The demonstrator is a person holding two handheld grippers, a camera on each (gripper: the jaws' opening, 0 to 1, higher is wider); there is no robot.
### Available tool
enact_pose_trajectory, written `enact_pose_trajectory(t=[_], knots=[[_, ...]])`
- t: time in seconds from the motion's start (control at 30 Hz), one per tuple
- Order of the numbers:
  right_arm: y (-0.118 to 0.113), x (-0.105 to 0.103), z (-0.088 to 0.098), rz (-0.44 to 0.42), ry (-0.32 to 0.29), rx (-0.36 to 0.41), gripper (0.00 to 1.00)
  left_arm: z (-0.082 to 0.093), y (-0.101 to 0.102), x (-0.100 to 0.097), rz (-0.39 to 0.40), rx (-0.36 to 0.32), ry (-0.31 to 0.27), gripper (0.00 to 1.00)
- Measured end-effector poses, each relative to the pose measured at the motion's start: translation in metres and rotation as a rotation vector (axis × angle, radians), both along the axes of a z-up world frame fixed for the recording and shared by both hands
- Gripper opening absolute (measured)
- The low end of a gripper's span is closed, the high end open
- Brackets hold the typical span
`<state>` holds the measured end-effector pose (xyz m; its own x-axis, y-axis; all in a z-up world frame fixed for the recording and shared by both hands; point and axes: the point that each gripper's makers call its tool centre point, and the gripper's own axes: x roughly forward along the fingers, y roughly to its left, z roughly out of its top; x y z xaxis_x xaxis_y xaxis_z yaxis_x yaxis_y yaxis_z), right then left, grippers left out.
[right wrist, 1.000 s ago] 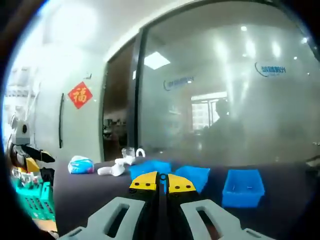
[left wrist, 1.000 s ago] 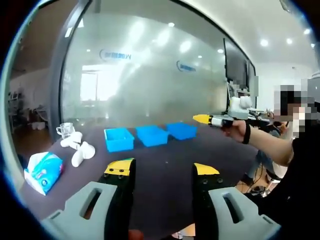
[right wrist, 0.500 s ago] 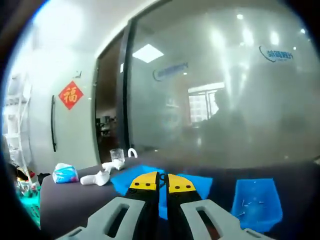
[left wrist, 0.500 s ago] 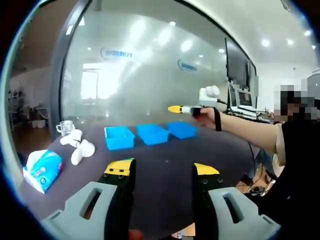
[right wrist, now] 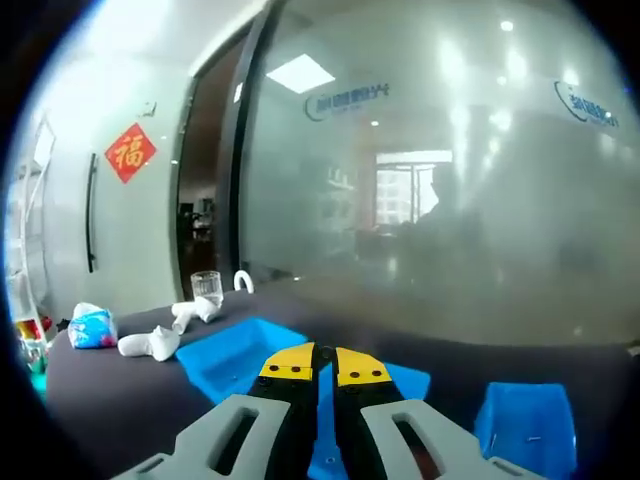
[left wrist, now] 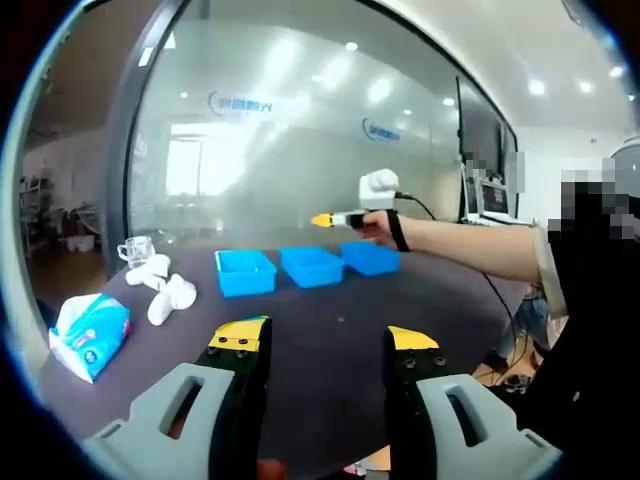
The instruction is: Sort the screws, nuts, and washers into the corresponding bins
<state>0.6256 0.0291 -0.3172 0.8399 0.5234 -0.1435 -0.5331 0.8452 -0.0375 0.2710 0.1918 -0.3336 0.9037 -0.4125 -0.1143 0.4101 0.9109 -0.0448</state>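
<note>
At the left end of the dark matte tabletop [left wrist: 330, 330], near its front edge, a blue-and-white soft tissue pack [left wrist: 88, 335] is seen in the left gripper view; beyond it lie white moulded plastic pieces [left wrist: 165, 290] and, toward the far left corner, a small clear glass cup [left wrist: 134, 250]. Along the far edge three shallow blue plastic bins [left wrist: 310, 266] sit in a row, close together. The left gripper [left wrist: 322, 340], yellow-tipped with grey bodies, is held low over the near edge, jaws spread wide with nothing between them. The right gripper [left wrist: 322, 219] is carried at arm's length above the middle bin. In the right gripper view its own yellow-tipped jaws [right wrist: 323, 362] are pressed nearly together; whether a small part is pinched cannot be told, as nothing is visible in the slit. Small fasteners [right wrist: 533, 437], too small to identify, are visible in the right-hand bin [right wrist: 528, 430]. No loose screws, nuts or washers can be made out on the tabletop. Likely risks: with the bins so close together, a part released from this height could bounce or land in the neighbouring bin; a tiny part held only at the tips could slip out unnoticed over the dark surface and be hard to find again.
</note>
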Motion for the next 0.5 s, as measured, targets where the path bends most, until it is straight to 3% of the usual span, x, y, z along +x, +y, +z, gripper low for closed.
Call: enact_pose_trajectory(t=[0.27, 0.33, 0.4, 0.5], knots=[[0.005, 0.005, -0.009, 0.005, 0.034, 0.004, 0.03, 0.001, 0.002, 0.0, 0.002, -0.003, -0.003, 0.41], [0.006, 0.003, -0.015, 0.016, 0.054, 0.005, 0.07, 0.001, 0.001, 0.0, 0.0, -0.004, -0.005, 0.4], [0.007, -0.001, -0.016, 0.02, 0.031, -0.019, 0.17, 0.001, 0.002, 0.0, 0.0, -0.007, -0.005, 0.4], [0.005, -0.005, -0.016, 0.023, 0.019, -0.032, 0.22, 0.0, 0.002, 0.0, 0.0, -0.006, -0.003, 0.4]])
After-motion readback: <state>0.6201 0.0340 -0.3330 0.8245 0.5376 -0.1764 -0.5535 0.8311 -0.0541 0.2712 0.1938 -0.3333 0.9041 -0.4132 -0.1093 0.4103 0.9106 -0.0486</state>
